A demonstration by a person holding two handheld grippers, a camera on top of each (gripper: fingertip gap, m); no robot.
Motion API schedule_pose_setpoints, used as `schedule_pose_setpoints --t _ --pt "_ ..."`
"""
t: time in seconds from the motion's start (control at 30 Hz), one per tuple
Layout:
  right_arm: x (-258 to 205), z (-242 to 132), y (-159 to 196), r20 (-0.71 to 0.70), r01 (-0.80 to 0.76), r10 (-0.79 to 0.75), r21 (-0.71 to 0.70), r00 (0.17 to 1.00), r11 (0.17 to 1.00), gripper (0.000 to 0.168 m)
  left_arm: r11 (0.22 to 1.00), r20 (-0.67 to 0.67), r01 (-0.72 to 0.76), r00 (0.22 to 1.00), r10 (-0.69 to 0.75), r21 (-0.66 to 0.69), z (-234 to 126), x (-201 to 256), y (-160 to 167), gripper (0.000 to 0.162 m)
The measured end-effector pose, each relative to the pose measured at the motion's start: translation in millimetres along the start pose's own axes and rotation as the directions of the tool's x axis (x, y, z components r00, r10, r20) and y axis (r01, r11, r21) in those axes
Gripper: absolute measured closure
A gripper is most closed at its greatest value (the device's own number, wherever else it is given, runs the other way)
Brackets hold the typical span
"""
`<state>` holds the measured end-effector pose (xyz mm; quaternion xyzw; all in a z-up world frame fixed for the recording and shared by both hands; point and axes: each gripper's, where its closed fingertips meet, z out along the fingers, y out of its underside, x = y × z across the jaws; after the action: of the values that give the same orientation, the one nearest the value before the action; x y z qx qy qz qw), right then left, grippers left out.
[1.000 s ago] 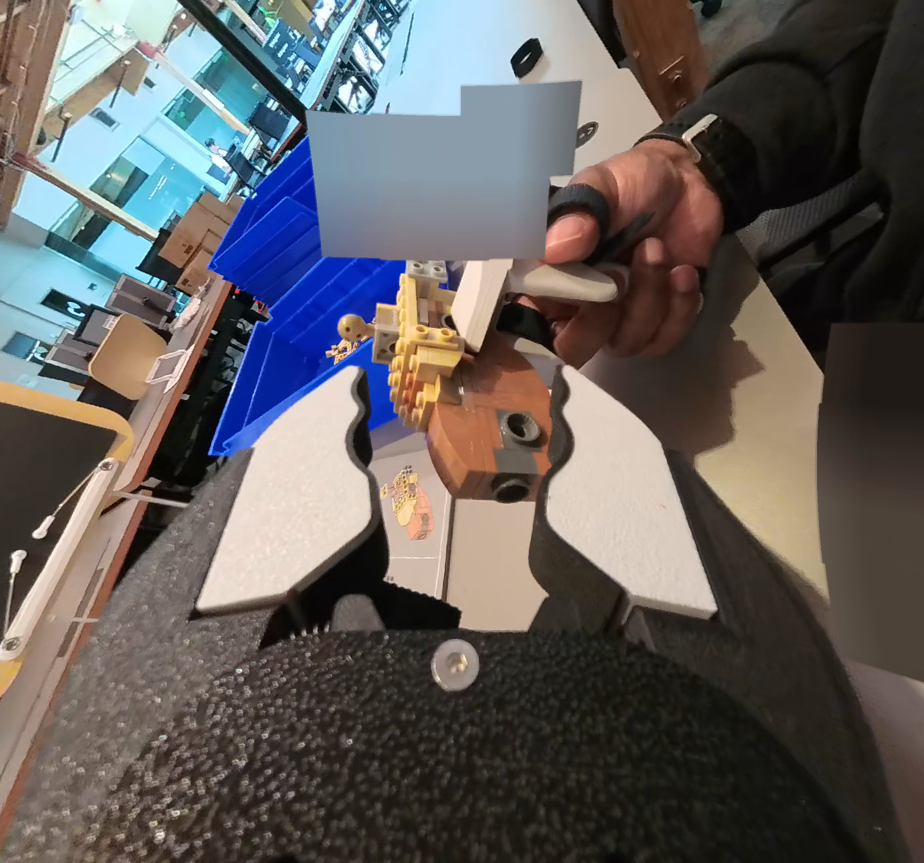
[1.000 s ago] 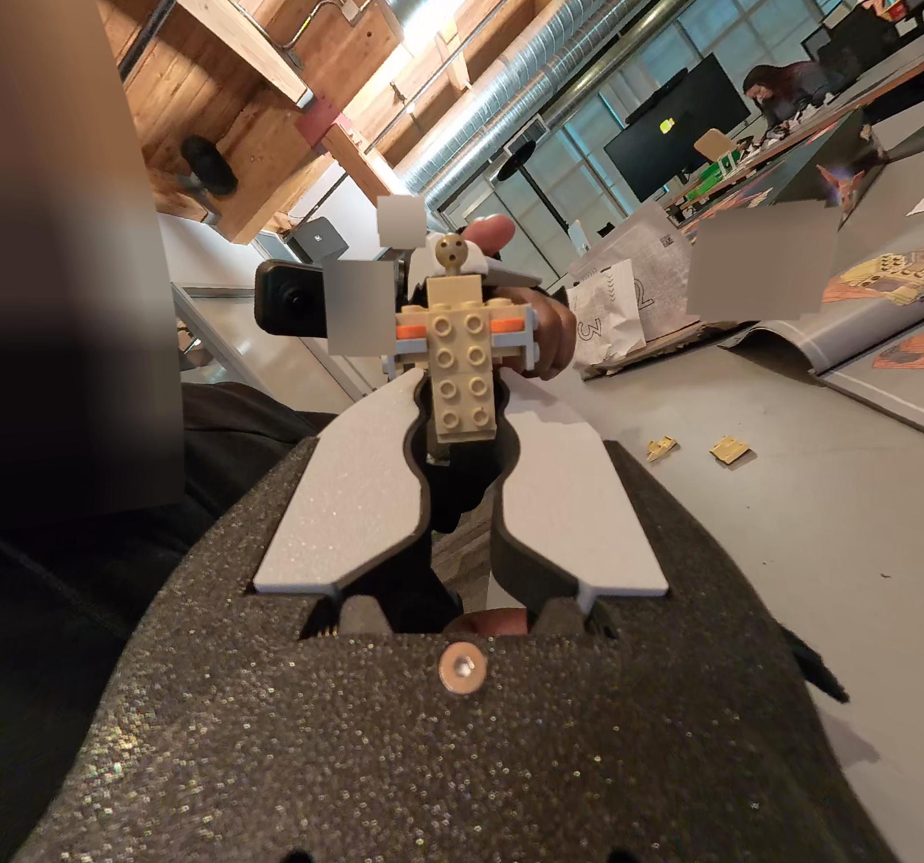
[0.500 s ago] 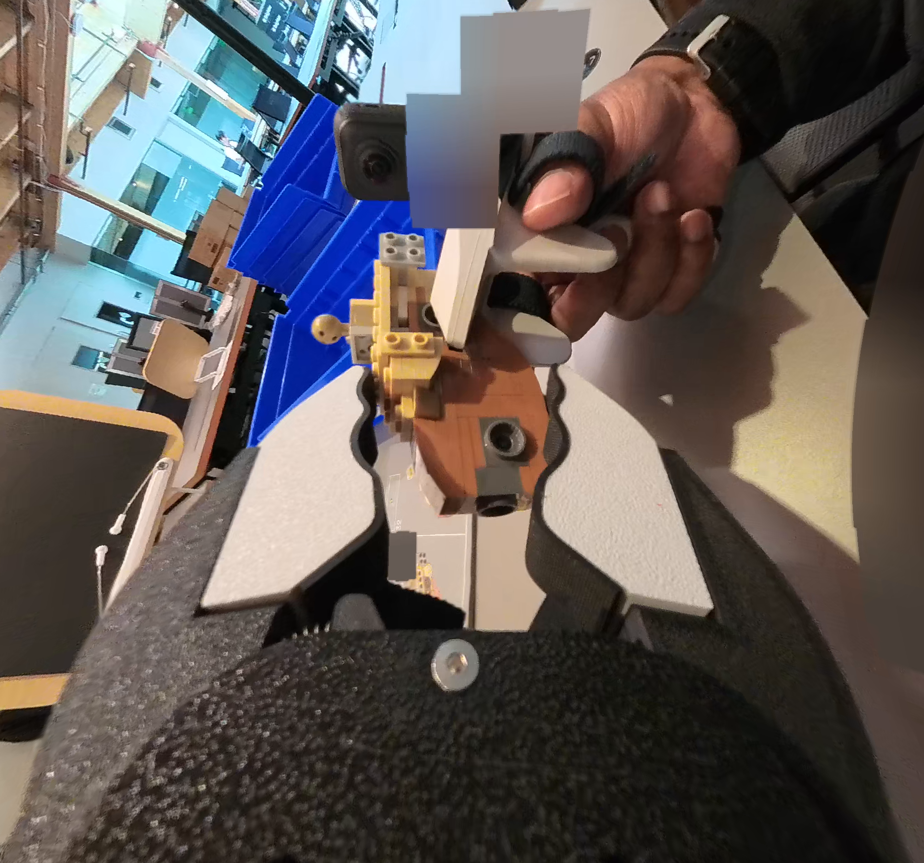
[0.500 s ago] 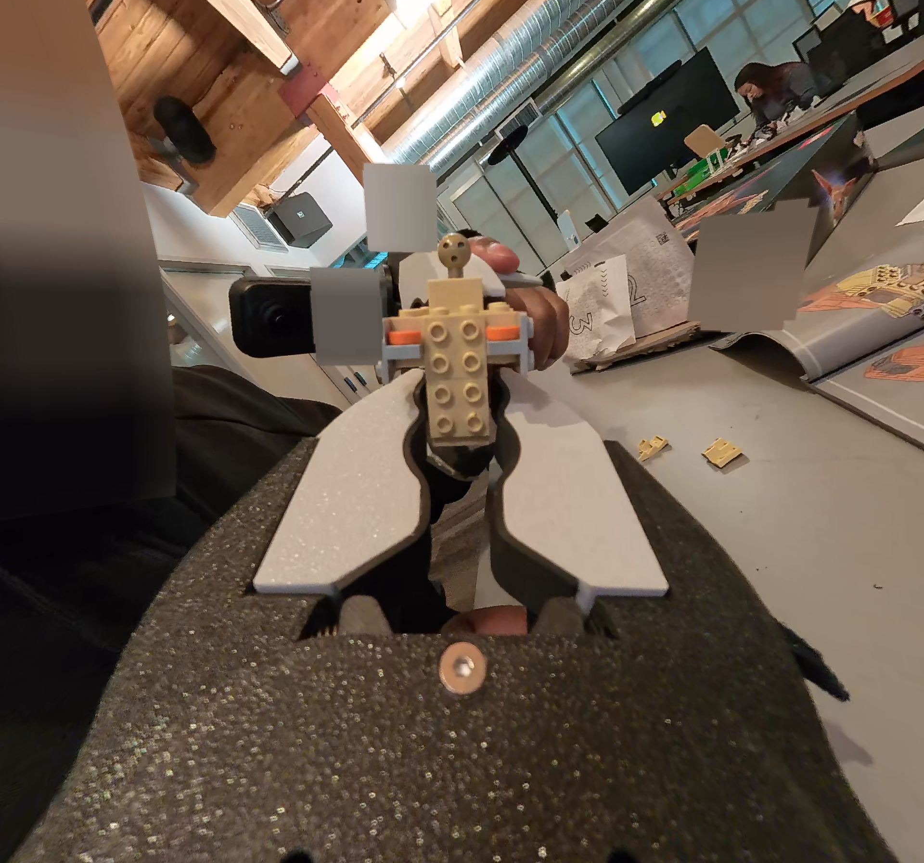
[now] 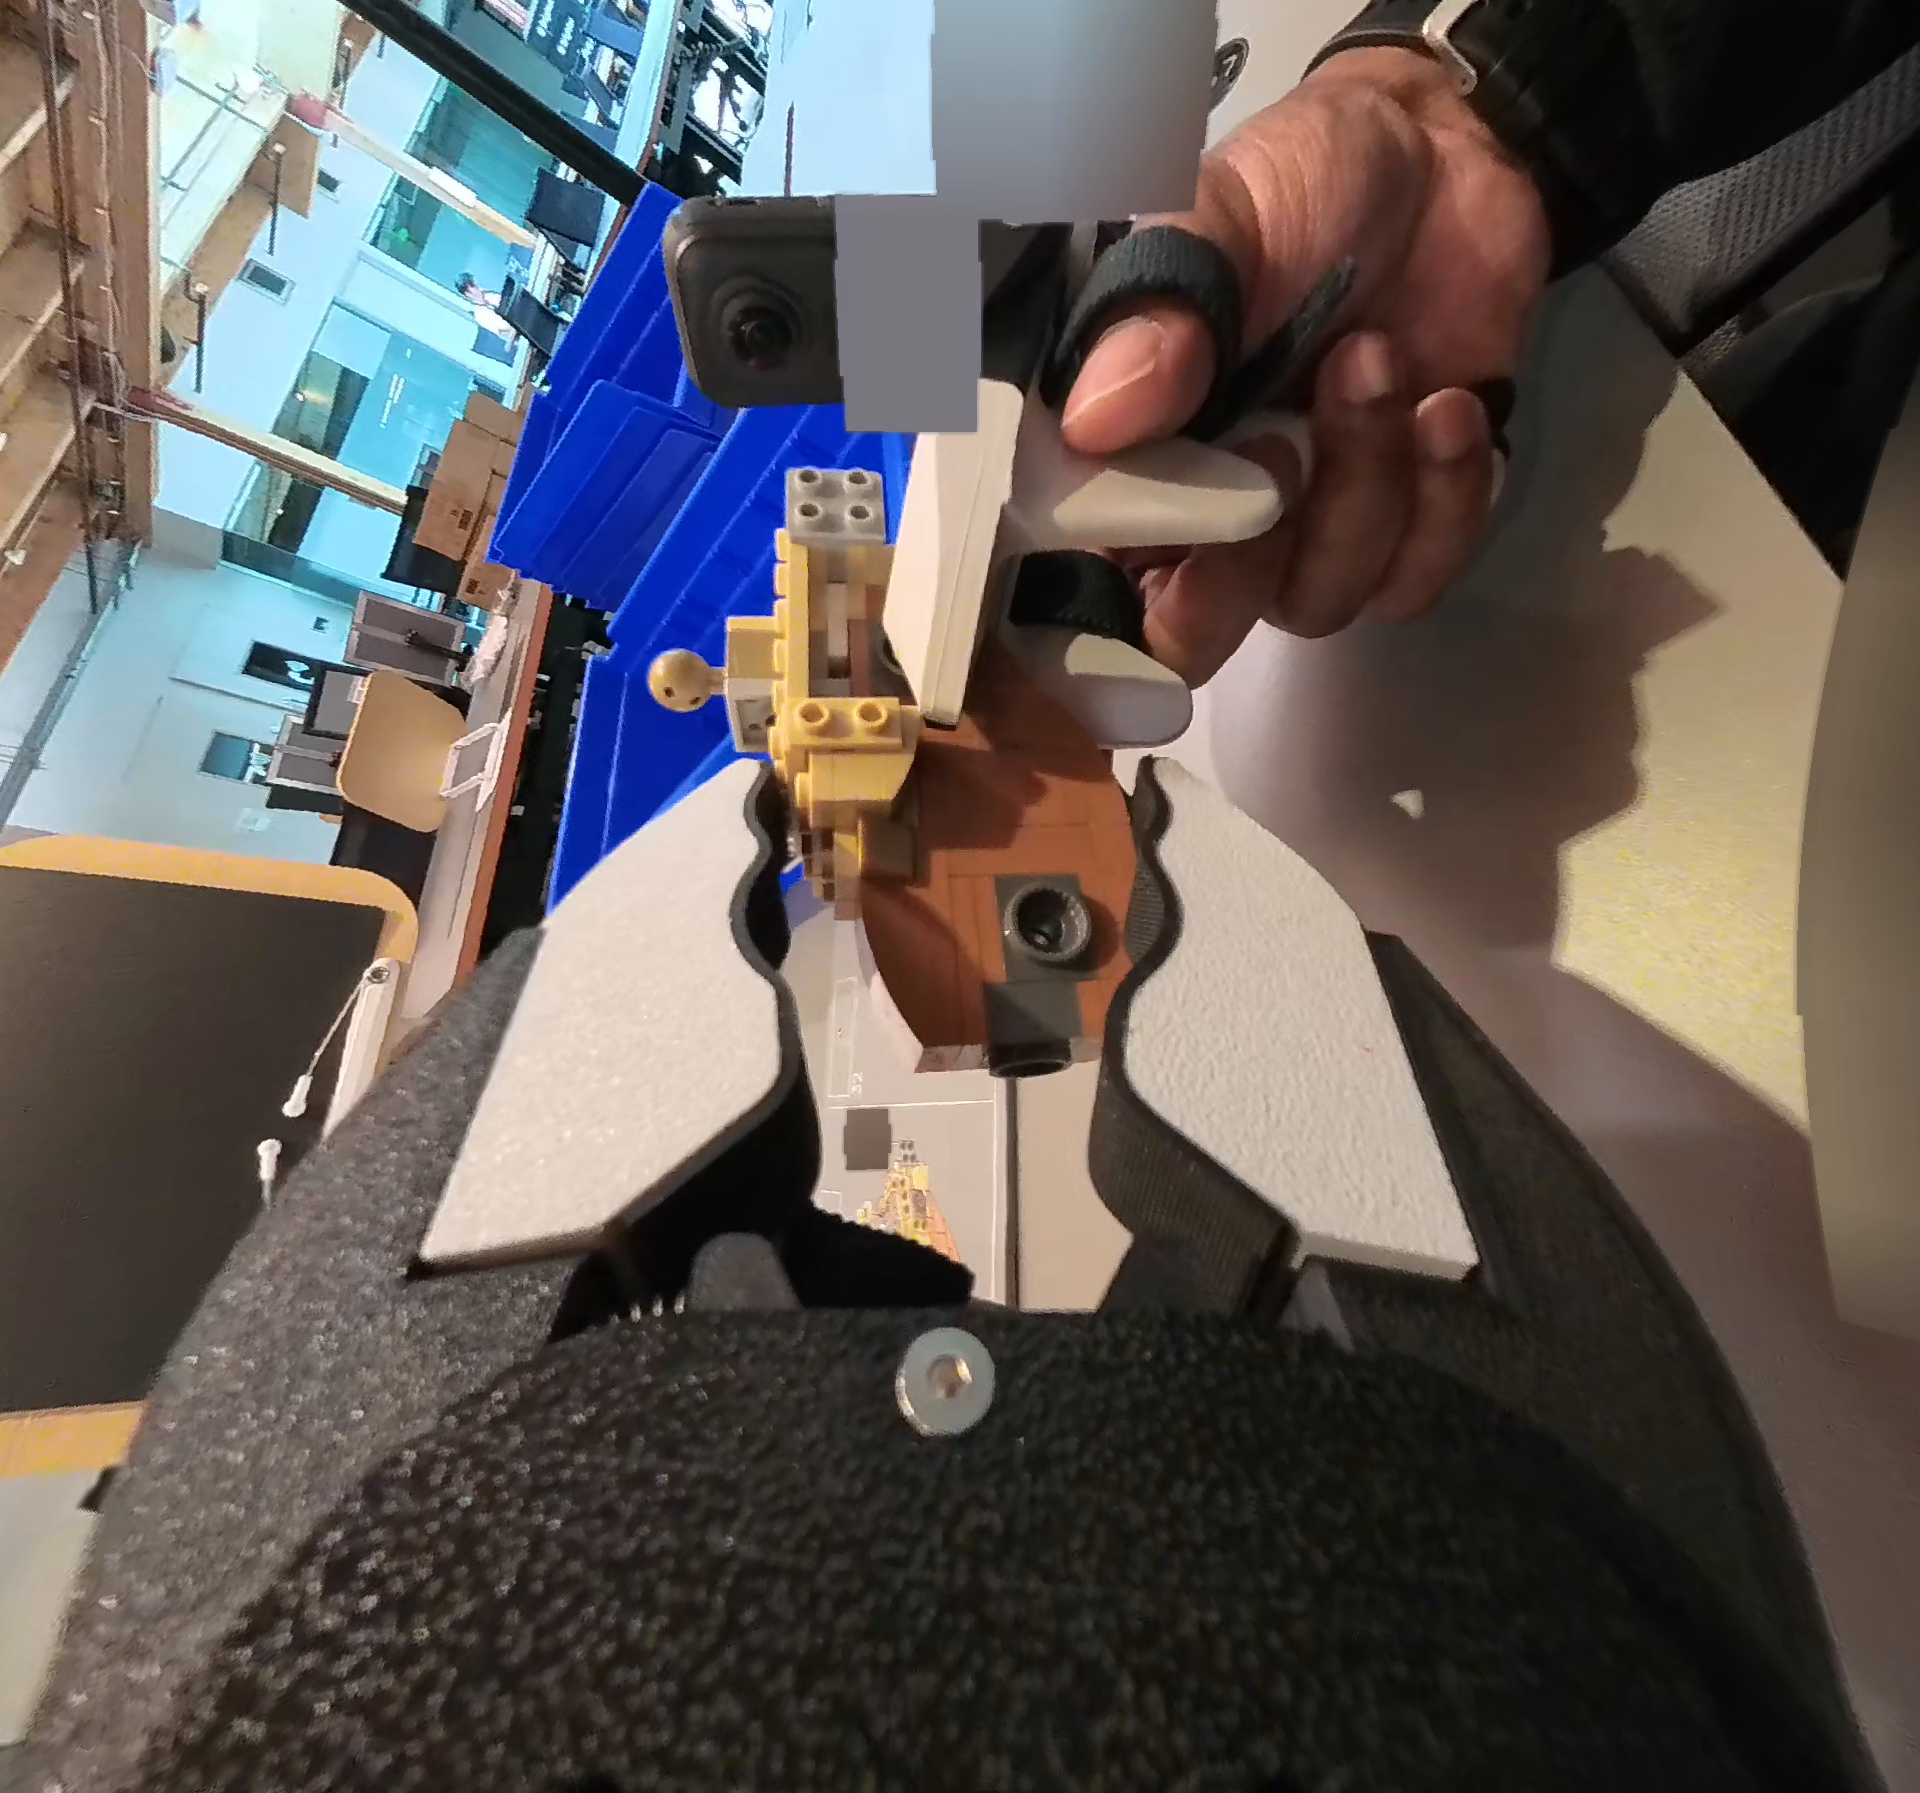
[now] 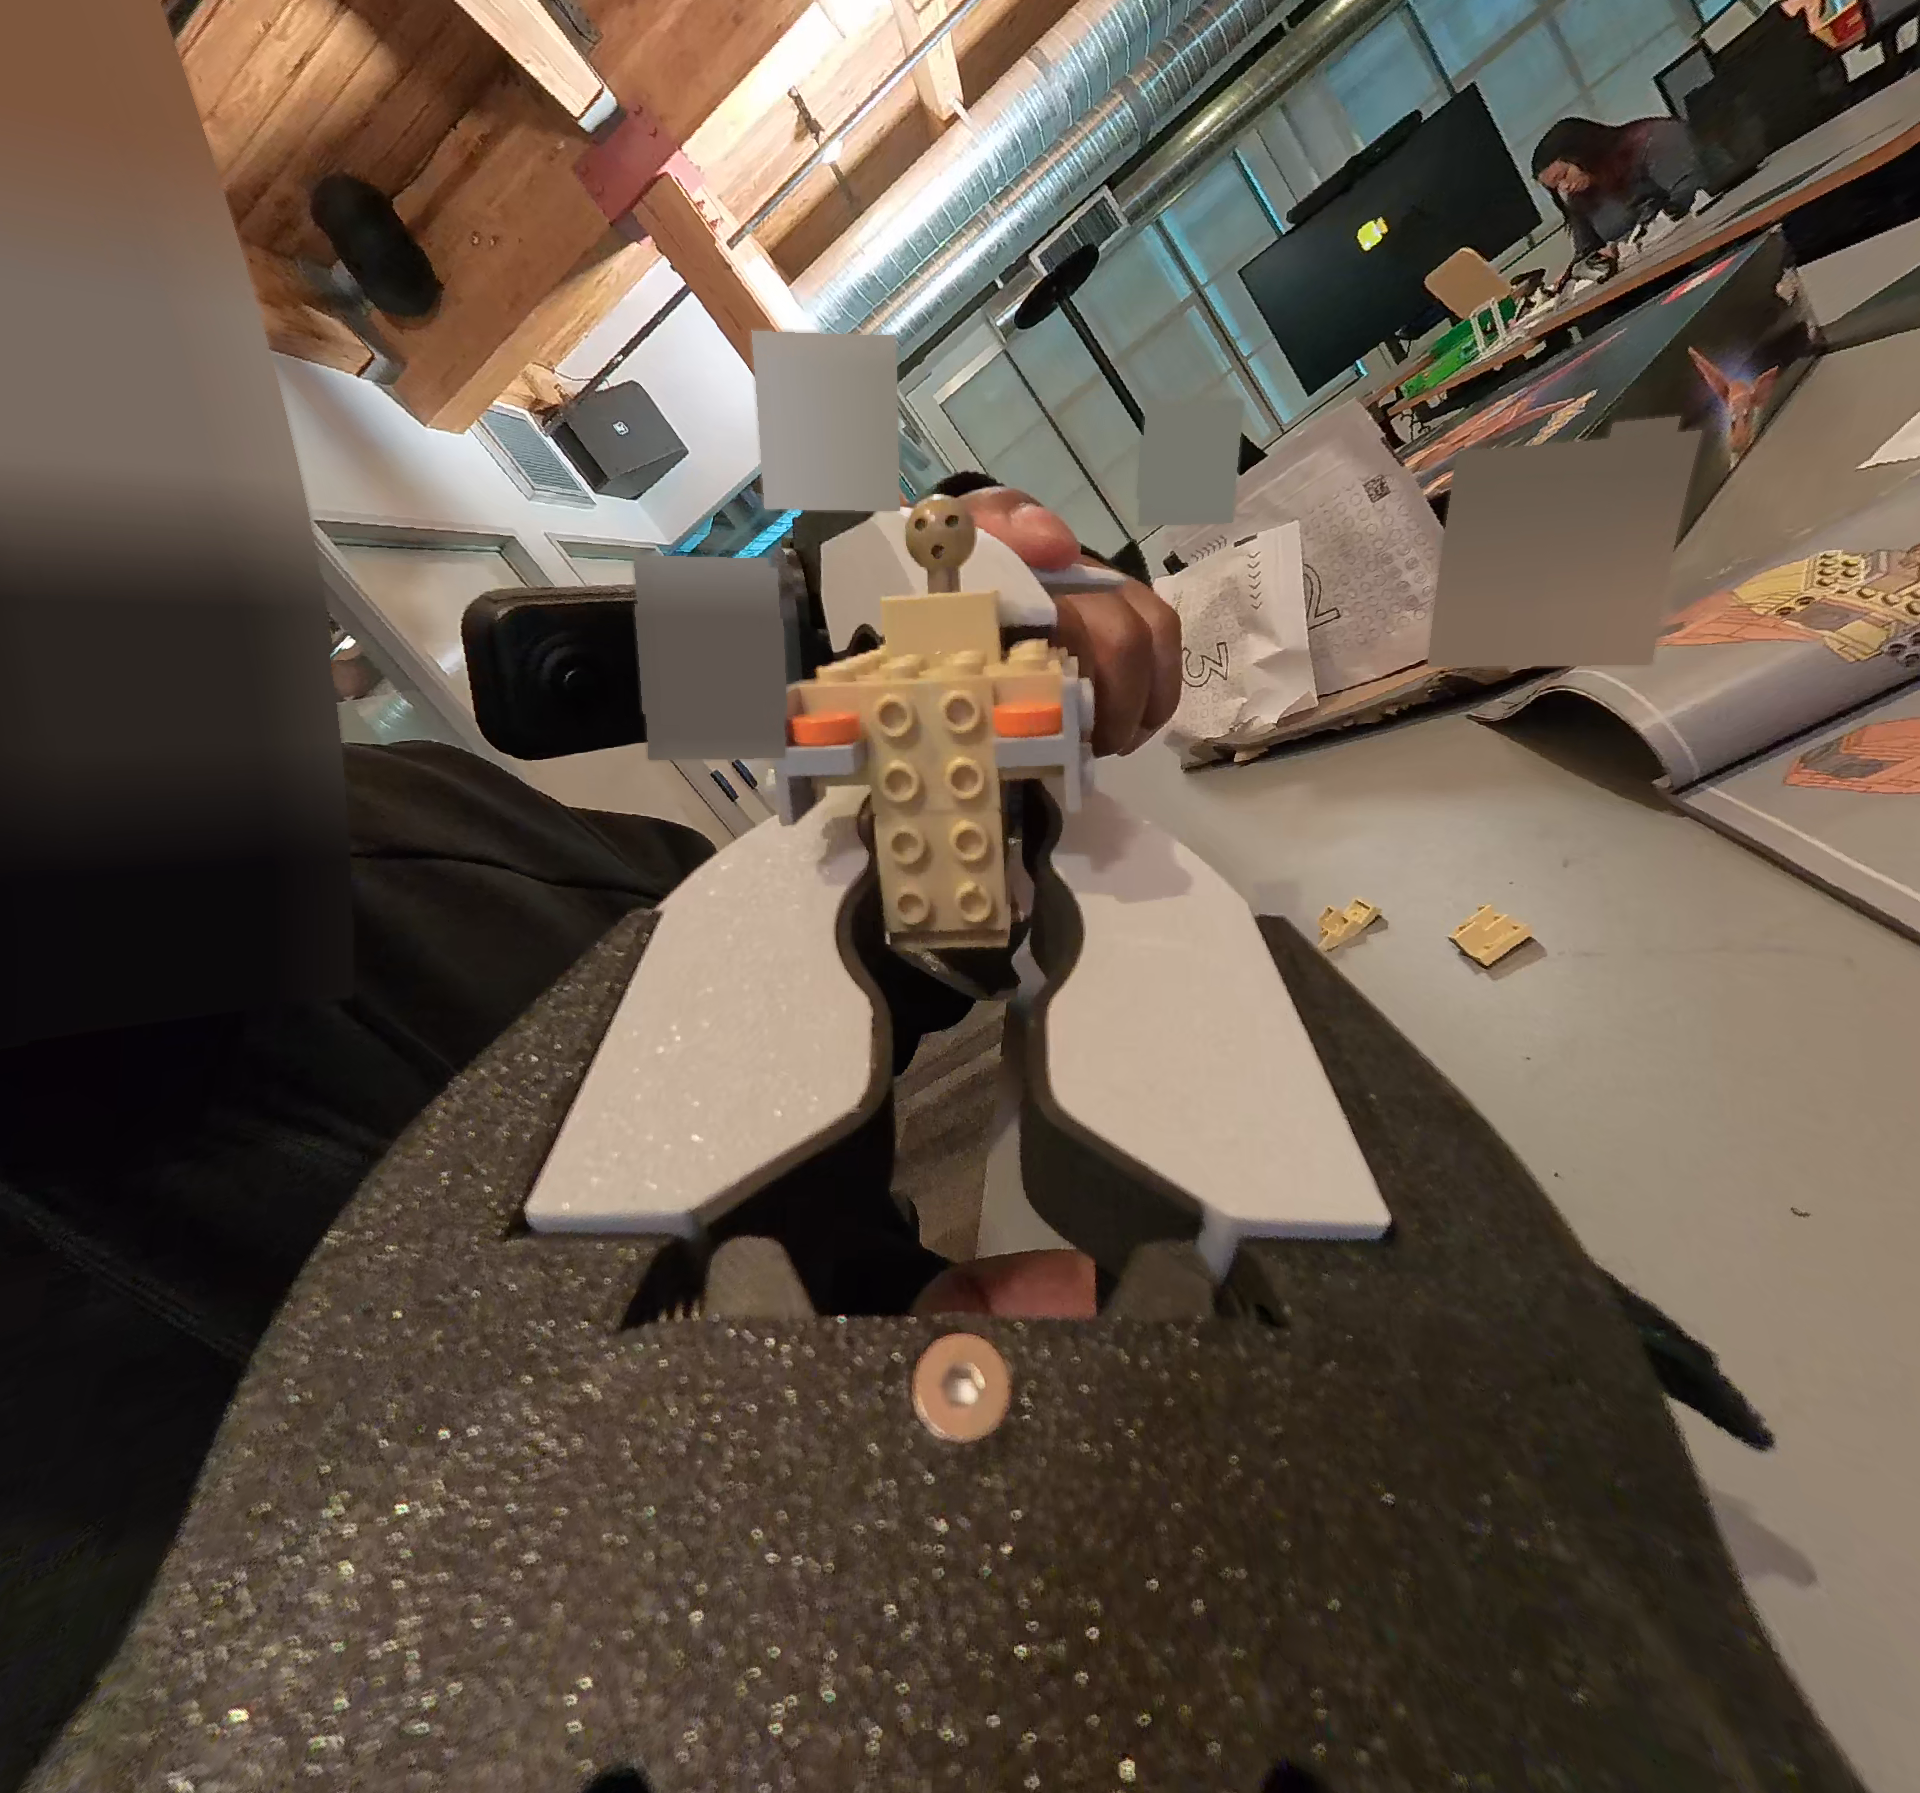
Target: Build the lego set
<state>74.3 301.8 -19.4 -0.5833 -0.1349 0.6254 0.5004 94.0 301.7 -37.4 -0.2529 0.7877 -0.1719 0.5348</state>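
Tan-and-brown lego model (image 5: pixel 904 808) held aloft between both tools, drawn closer and larger than a second ago; left gripper (image 5: pixel 951 798) clamped on brown hull; right gripper (image 6: pixel 951 896) pinching tan stud plate; likely pressing halves together; loose tan pieces (image 6: pixel 1491 935) waiting on table (image 6: pixel 1558 1068).

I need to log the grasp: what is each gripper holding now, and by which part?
Both hold one lego model: the left gripper clamps its brown hull, the right gripper its tan upper section.
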Motion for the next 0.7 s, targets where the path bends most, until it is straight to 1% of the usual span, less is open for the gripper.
schedule_pose_setpoints --t 0.1,0.2,0.27,0.33,0.5,0.7 --pt "1.9 -1.1 -2.6 0.015 -0.026 0.026 0.023 1.0 0.999 0.145 1.0 0.015 0.018 1.0 -0.018 -0.013 2.0 -2.3 1.4 0.098" --pt "2.1 -4.2 -7.6 0.042 -0.062 0.06 0.052 0.997 0.997 0.146 0.998 0.066 0.045 0.997 -0.048 0.049 -1.4 -9.0 -4.1 0.1" --pt "2.0 -5.0 -7.3 0.056 -0.088 0.085 0.052 0.995 0.995 0.146 0.995 0.054 0.061 0.996 -0.065 0.082 -5.7 -9.1 -5.5 0.1" --pt "1.3 -4.0 -4.6 0.057 -0.09 0.088 0.035 0.994 0.995 0.146 0.994 0.053 0.04 0.998 -0.045 0.1 -8.6 -8.4 -6.8 0.098" --pt "-0.8 -0.9 -0.6 0.048 -0.06 0.06 -0.004 0.997 0.998 0.146 0.991 0.024 -0.025 0.999 0.022 0.129 -11.0 -1.9 -15.2 0.103" --pt "-1.7 1.2 3.1 0.037 -0.04 0.041 -0.034 0.998 0.999 0.146 0.988 0.018 -0.071 0.997 0.069 0.137 -14.2 -0.2 -14.9 0.103"
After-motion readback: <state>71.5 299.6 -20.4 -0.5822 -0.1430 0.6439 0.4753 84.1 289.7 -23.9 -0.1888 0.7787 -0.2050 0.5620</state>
